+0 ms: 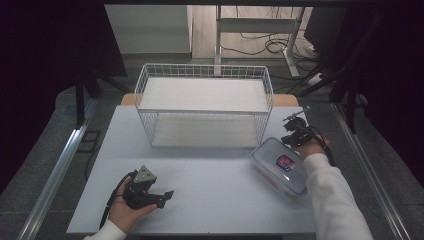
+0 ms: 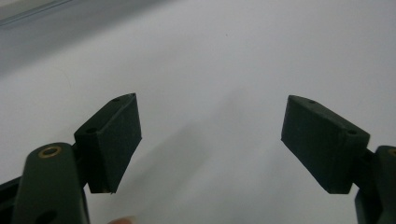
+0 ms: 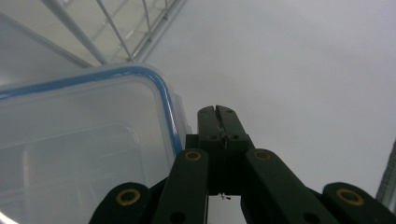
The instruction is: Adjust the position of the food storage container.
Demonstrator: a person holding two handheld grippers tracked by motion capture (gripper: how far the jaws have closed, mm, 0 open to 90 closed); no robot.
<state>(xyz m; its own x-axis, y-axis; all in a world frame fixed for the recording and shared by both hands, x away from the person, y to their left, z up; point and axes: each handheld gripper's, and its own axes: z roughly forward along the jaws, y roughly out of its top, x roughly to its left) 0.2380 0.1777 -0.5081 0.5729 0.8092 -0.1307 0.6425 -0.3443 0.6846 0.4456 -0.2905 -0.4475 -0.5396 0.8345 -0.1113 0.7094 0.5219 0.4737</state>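
A: Where does the right gripper [image 3: 218,112] sit?

B: Just beside the clear container [image 1: 280,165], at the corner farthest from the person, next to its blue-rimmed lid [image 3: 84,135]. Its jaws are pressed together, pad to pad, with nothing between them. Whether they touch the container's side, I cannot tell.

A: And the container itself?

B: It lies on the white table [image 1: 210,175], just off the front right corner of the wire basket [image 1: 205,102], lid on.

A: The left gripper [image 1: 162,196]?

B: Well to the left of the container, near the table's front edge. Its jaws stand spread wide over bare tabletop, with nothing between the pads [image 2: 114,140].
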